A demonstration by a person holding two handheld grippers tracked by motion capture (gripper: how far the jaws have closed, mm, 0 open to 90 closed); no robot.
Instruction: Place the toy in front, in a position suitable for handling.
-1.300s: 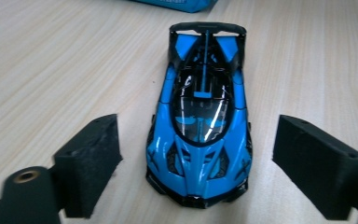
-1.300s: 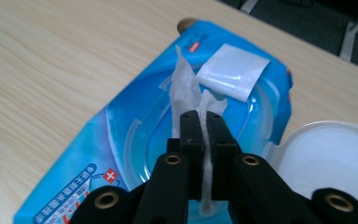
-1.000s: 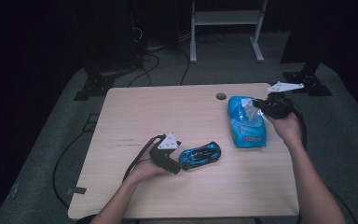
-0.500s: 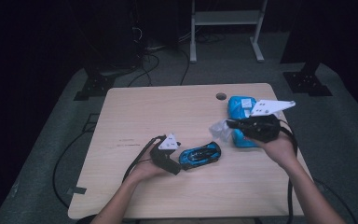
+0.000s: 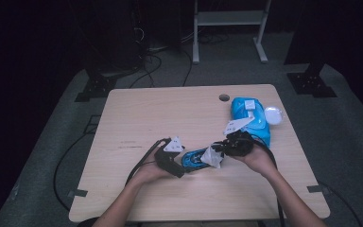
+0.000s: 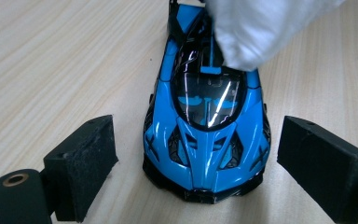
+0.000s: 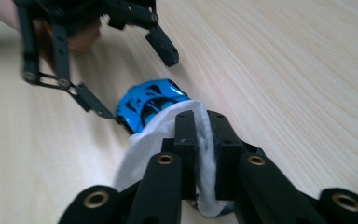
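A blue toy car [image 5: 196, 158] [image 6: 207, 116] rests on the wooden table [image 5: 146, 118], nose toward my left gripper [image 5: 179, 166] [image 6: 205, 172]. That gripper is open, its pads on either side of the car's nose with gaps showing. My right gripper [image 5: 219, 149] [image 7: 200, 121] is shut on a white wipe [image 5: 212, 157] [image 7: 140, 149]. Its jaws have just been opening slightly, with the wipe still pinched between the pads. The wipe [image 6: 261, 32] hangs over the car's rear end [image 7: 147, 102].
A blue wipe packet [image 5: 248, 118] lies at the table's right side with a white round lid [image 5: 274, 115] beside it. A cable hole [image 5: 224, 98] sits near the far edge. Cables trail from both grippers off the near edge.
My right gripper has come left and down from the blue packet to the car, bringing the white wipe, which now lies over the car's rear. The left gripper and car kept still.
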